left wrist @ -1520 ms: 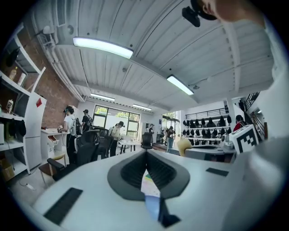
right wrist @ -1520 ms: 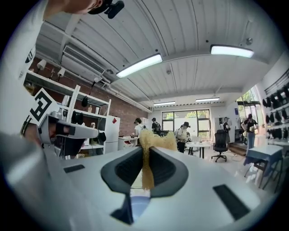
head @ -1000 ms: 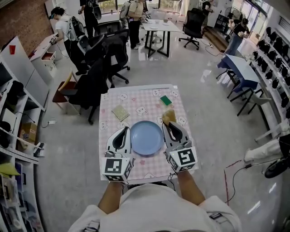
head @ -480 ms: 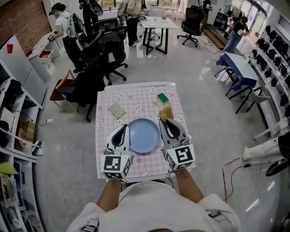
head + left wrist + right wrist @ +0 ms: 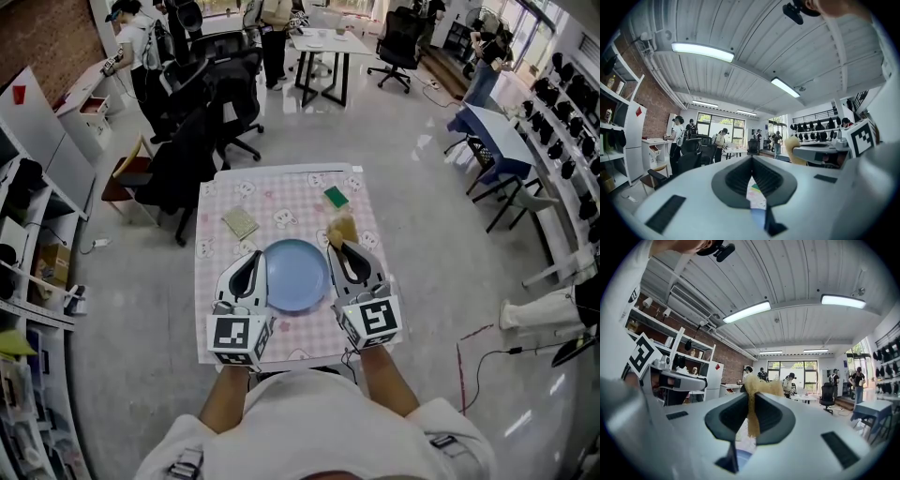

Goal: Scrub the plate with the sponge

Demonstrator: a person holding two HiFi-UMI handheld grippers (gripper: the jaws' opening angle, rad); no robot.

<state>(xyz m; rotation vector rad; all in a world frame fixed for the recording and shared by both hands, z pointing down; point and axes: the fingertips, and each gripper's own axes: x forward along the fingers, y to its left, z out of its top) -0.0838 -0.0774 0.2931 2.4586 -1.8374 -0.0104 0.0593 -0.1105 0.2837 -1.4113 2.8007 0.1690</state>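
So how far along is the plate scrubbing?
Done: the right gripper is shut on the yellow sponge. In hand: it holds the sponge just off the far right rim of the blue plate, while the left gripper, shut and empty, sits by the left rim. Left: the scrubbing itself; the sponge isn't on the plate.

Open workshop: glossy grey floor (image 5: 422, 216), brick wall (image 5: 52, 42), white shelving (image 5: 42, 178), black office chairs (image 5: 192, 159), blue table (image 5: 502, 136); ribbed ceiling (image 5: 740, 28) with strip lights (image 5: 702, 50), far windows (image 5: 808, 367).
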